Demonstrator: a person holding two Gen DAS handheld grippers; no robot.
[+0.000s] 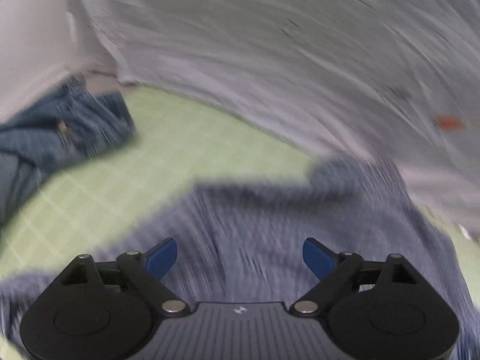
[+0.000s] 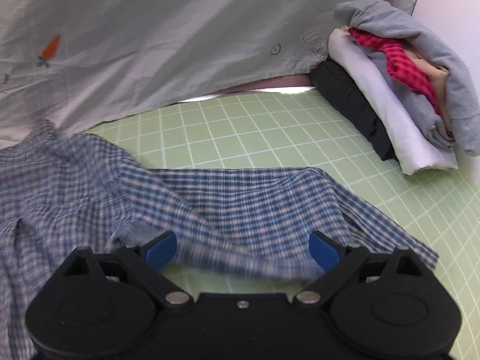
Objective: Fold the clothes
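Blue-and-white checked cotton shirt [image 2: 234, 207] found lying crumpled on the pale green gridded mat [image 2: 270, 126] covering the desk, not yet squared. Spread across the near middle of the mat, one hem edge running straight across, the left portion bunched and rumpled.

Right gripper [image 2: 243, 247] positioned low over the near edge of the shirt, jaws wide, nothing between them. Blue pads [image 2: 159, 250] flanking the cloth edge (contact with the fabric not determinable). Placement judged as an approach to pinch that edge.

Left gripper [image 1: 240, 258] likewise held above the same shirt, jaws wide and empty. Left view heavily blurred; weave pattern smeared, detail unreliable. Positioning judged to mirror the right, so the garment could be taken at two points and drawn flat.

Large light grey sheet with a small orange carrot motif [image 2: 150, 39] hanging behind the mat as a backdrop, lower hem reaching the desk at the mat's far edge.

Stack of folded garments [image 2: 399, 90] set at the far right of the mat: black at the bottom, white above, grey on top with a red checked piece tucked in. Presumably parked aside to keep the working area free.

Blue denim garment [image 1: 69, 126] lying at the far left, partly on the mat, unfolded (apparently awaiting its turn).

Task judged early for this shirt: no fold made.
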